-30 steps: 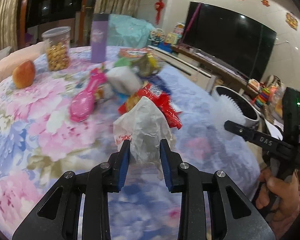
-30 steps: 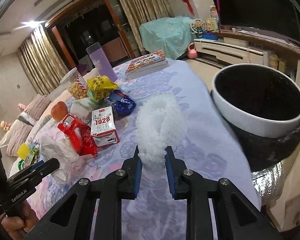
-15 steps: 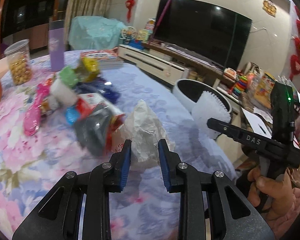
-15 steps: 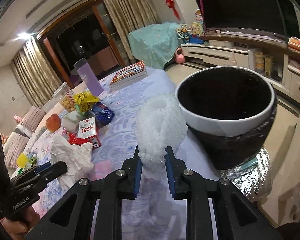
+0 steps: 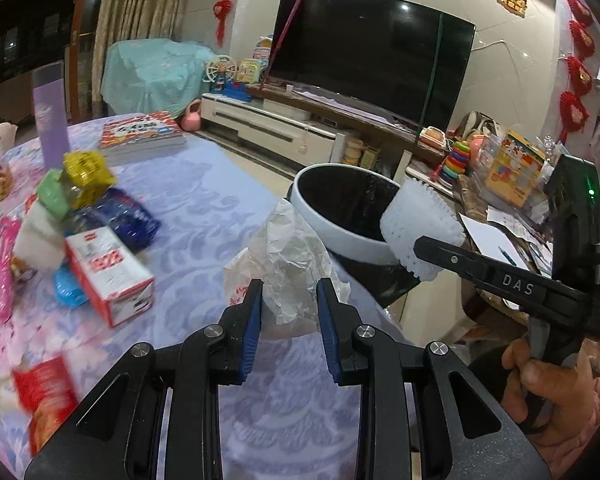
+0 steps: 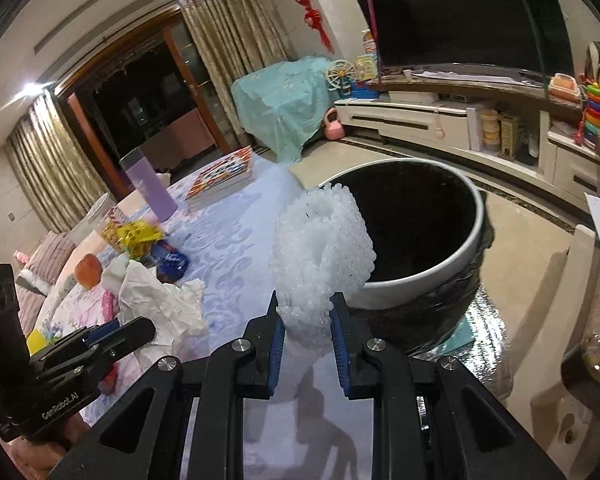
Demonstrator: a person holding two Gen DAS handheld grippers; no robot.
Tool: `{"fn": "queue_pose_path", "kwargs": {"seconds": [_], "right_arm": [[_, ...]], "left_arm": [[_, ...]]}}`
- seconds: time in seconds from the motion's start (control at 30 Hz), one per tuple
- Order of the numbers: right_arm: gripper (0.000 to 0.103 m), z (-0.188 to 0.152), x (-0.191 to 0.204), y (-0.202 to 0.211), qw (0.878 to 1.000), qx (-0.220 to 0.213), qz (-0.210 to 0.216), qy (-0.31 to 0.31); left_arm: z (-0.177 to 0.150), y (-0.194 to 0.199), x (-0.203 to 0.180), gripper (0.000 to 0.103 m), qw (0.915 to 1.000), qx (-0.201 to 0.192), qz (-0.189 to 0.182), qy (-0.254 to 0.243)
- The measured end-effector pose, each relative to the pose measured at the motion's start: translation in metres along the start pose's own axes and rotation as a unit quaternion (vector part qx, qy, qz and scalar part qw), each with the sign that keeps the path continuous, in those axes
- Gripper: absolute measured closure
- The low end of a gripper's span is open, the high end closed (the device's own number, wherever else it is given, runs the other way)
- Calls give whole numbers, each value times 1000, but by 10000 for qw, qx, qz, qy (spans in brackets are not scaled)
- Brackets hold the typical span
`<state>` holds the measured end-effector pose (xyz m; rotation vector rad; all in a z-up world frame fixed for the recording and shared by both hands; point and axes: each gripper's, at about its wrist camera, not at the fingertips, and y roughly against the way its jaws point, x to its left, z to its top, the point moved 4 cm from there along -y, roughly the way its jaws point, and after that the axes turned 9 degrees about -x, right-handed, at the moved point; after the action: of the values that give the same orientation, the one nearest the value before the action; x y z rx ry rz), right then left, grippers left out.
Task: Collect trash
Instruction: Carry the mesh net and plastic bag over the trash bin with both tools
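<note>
The right tongs (image 6: 305,308), gripping the foam net (image 6: 324,248), stood nearer the bin (image 6: 456,260) ahead; the left tongs (image 5: 289,300), gripping the crumpled bag (image 5: 288,256), trailed over the worktop (image 5: 204,208).

bin (image 6: 440,280) mouth open, snack clutter (image 5: 96,220) left

A large dark television (image 5: 374,52) is sitting on a long white cabinet (image 5: 268,130). A teal cloth (image 6: 288,106) is draping over furniture near beige curtains (image 6: 228,46). Red ornaments (image 5: 222,4) are hanging on the wall. A pink kettlebell (image 6: 334,128) is resting on the floor, and a rainbow stacking toy (image 5: 456,158) is standing on a cluttered shelf.
</note>
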<state>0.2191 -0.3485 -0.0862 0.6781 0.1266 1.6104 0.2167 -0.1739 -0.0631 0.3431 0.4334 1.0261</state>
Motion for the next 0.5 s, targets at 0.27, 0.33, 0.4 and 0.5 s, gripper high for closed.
{"fn": "queue_pose_path", "kwargs": {"seconds": [0.27,0.33,0.4,0.5], "right_arm": [[81,15,-21,-5,9999,23,-154,-44],[81,20,-26,-7,9998,22,-185,-31],[81,25,-31,-10,9998,19,-221,-22],[81,31,-38,-15,9997,41,-247,-53]], "left_arm": [[18,-27,-19,77,9999,3,-121,-23],[25,-36,-26,77,9999,-14,-142,-75],[30,-43,-31,77,9998,-19,-150,-130],[39,-56,-37,77,9997,-6,-181,-161]]}}
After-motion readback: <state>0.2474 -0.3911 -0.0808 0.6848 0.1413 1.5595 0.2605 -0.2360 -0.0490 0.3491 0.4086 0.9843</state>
